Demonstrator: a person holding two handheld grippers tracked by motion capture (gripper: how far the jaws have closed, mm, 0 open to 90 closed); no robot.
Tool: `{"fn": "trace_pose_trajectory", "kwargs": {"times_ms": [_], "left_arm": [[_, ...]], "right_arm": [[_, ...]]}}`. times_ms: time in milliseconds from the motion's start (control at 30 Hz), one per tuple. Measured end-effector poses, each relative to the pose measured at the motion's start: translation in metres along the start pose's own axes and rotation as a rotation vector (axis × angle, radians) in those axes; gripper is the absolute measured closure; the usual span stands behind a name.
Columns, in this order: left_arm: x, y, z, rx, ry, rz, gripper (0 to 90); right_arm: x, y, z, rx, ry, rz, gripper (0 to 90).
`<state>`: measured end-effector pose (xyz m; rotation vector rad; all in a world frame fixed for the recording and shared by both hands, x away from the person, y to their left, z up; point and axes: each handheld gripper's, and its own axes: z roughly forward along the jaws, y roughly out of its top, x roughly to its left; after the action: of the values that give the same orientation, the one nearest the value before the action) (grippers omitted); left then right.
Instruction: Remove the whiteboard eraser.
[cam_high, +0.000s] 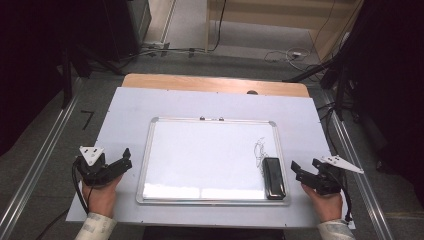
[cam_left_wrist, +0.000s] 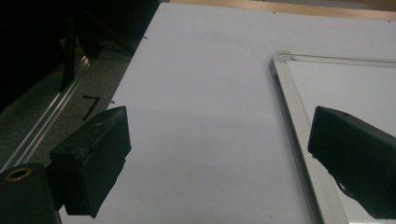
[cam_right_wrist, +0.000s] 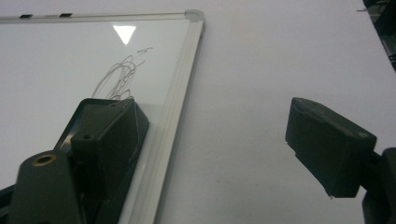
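Eraser (cam_high: 273, 178), black and oblong, lies on the whiteboard (cam_high: 200, 155) near its right edge, lengthwise toward the front right corner, its far end touching a thin scribble (cam_high: 260, 148) drawn on the board. In the right gripper view the eraser (cam_right_wrist: 105, 112) sits partly behind the left-hand jaw, with the scribble (cam_right_wrist: 119, 74) just beyond it. Whiteboard has a silver frame and lies flat on a white sheet (cam_high: 210, 102) covering the table; a strip of wooden tabletop (cam_high: 210, 83) shows along the far edge.

Right gripper (cam_high: 298, 172) rests on the sheet just beside the board's right edge, near the eraser but apart from it. Its jaws stand wide open with nothing between them. Left gripper (cam_high: 126, 158) rests on the sheet just off the board's left edge, well apart from the eraser. Its jaws are likewise spread wide and hold nothing; the left gripper view shows bare sheet between them and the board's frame (cam_left_wrist: 299, 135) passing under one jaw.
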<state>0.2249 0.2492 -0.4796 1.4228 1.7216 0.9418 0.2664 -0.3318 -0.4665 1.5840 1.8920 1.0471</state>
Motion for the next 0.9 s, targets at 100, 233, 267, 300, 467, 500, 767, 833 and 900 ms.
{"fn": "trace_pose_trajectory", "kwargs": {"times_ms": [100,233,267,300,467,500,767,833,900], "left_arm": [[0.003,-0.001,0.0,0.009,-0.011,-0.019,6.0],[0.005,-0.001,0.001,0.019,-0.018,-0.034,6.0],[0.004,-0.001,0.001,0.017,-0.019,-0.035,6.0],[0.004,-0.001,0.001,0.017,-0.019,-0.035,6.0],[0.002,-0.001,0.001,0.027,-0.03,-0.025,6.1],[0.001,-0.001,0.002,0.026,-0.03,-0.024,6.1],[0.001,-0.002,0.002,0.028,-0.032,-0.03,6.1],[0.001,-0.002,0.002,0.029,-0.034,-0.029,6.1],[0.001,-0.002,0.002,0.032,-0.035,-0.025,6.1]], "right_arm": [[0.008,-0.001,-0.001,0.0,0.011,-0.012,15.8],[0.017,-0.003,0.0,0.005,0.028,-0.03,16.0],[0.02,-0.003,0.0,0.008,0.034,-0.033,16.0],[0.022,-0.003,0.001,0.013,0.039,-0.036,16.0],[0.035,-0.005,0.007,0.026,0.045,-0.057,16.0],[0.037,-0.006,0.008,0.025,0.051,-0.054,16.0],[0.055,-0.01,0.015,0.039,0.053,-0.05,16.4],[0.059,-0.011,0.017,0.047,0.057,-0.059,16.5],[0.063,-0.012,0.019,0.058,0.052,-0.071,16.5]]}}
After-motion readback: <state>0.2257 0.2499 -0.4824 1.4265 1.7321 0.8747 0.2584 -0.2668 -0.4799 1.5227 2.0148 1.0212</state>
